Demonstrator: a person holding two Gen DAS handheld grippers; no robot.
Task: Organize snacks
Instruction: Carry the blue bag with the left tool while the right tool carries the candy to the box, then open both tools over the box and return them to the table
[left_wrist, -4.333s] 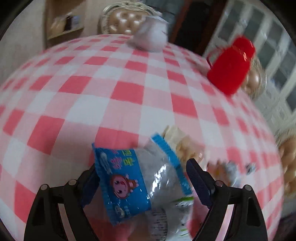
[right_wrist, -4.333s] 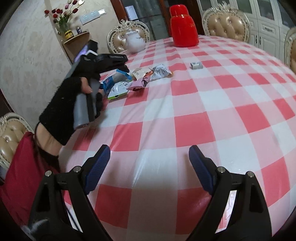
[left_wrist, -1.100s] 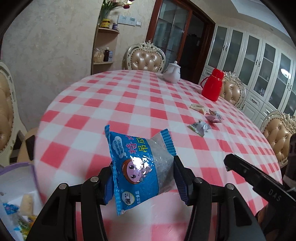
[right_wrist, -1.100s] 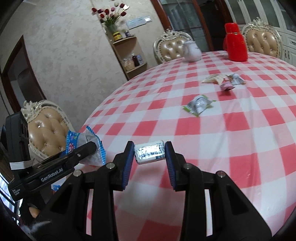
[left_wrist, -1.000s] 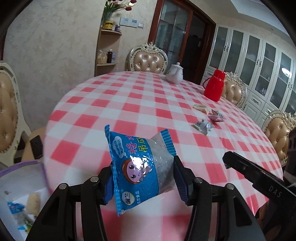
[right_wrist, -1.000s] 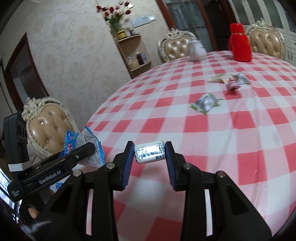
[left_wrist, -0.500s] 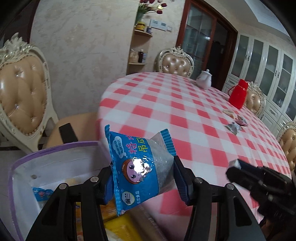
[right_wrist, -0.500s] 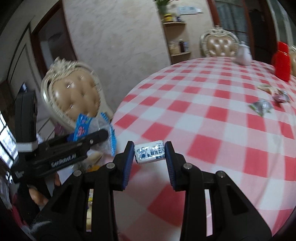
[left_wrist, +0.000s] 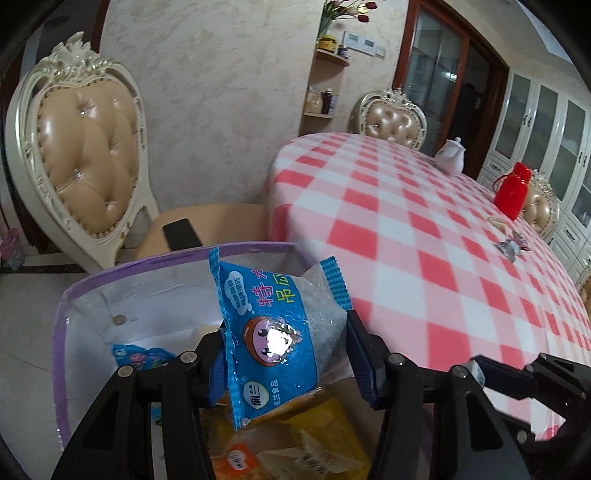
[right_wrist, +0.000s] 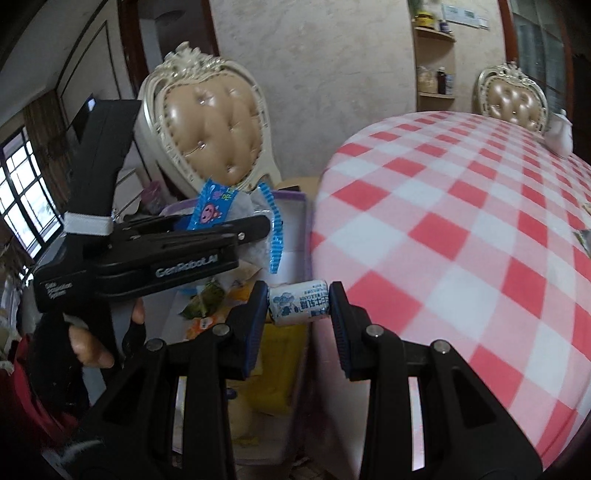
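Observation:
My left gripper (left_wrist: 286, 354) is shut on a blue snack packet (left_wrist: 273, 332) with a cartoon face, held above a white box with a purple rim (left_wrist: 147, 264) beside the table. Several snacks lie in the box, among them a yellow pack (left_wrist: 295, 439) and another blue packet (left_wrist: 142, 356). My right gripper (right_wrist: 298, 304) is shut on a small white wrapped candy (right_wrist: 298, 303), hanging over the same box (right_wrist: 291, 218) at the table's edge. The right wrist view shows the left gripper (right_wrist: 255, 227) with its blue packet (right_wrist: 212, 210) to the left, gripped by a gloved hand (right_wrist: 88, 347).
The round table with a red-and-white checked cloth (left_wrist: 424, 236) fills the right side. On it stand a red jug (left_wrist: 511, 195) and a white teapot (left_wrist: 450, 157), with loose wrapped snacks (left_wrist: 511, 245) far off. A padded cream chair (left_wrist: 85, 162) stands behind the box.
Both grippers have swung left off the table toward the box, each still holding its snack. The box has come into full view beneath them.

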